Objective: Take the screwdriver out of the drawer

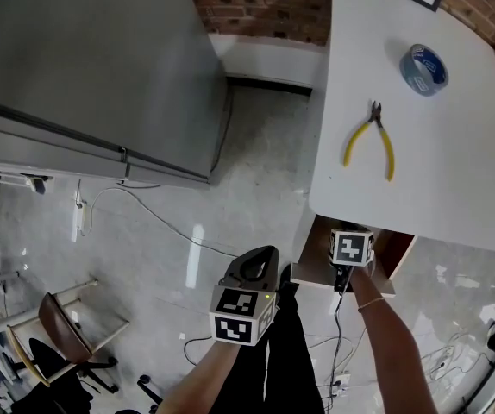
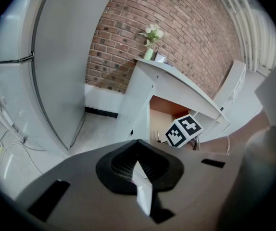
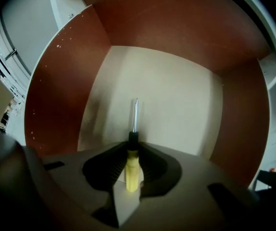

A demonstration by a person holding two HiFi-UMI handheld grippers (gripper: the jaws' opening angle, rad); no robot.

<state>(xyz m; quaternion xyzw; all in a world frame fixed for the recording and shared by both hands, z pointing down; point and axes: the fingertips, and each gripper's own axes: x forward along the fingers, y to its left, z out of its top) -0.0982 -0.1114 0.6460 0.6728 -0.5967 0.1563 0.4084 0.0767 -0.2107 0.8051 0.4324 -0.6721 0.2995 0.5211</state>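
Observation:
A screwdriver (image 3: 132,163) with a yellow handle, a black collar and a thin metal shaft lies in the open drawer (image 3: 176,100), whose floor is pale and whose walls are brown. My right gripper (image 3: 133,147) points steeply down into it and is shut on the yellow handle, with the shaft sticking out ahead. In the head view the right gripper (image 1: 343,272) reaches into the drawer (image 1: 315,250) under the white table, and its jaws are hidden there. My left gripper (image 1: 263,255) hangs to the left of the drawer, shut and empty. Its jaws (image 2: 138,143) point toward the right gripper's marker cube (image 2: 183,131).
On the white table (image 1: 454,179) lie yellow-handled pliers (image 1: 371,136) and a blue tape roll (image 1: 424,69). A tall grey cabinet (image 1: 84,59) stands at the left. A chair (image 1: 58,335) and cables (image 1: 161,222) are on the glossy floor. A brick wall is behind.

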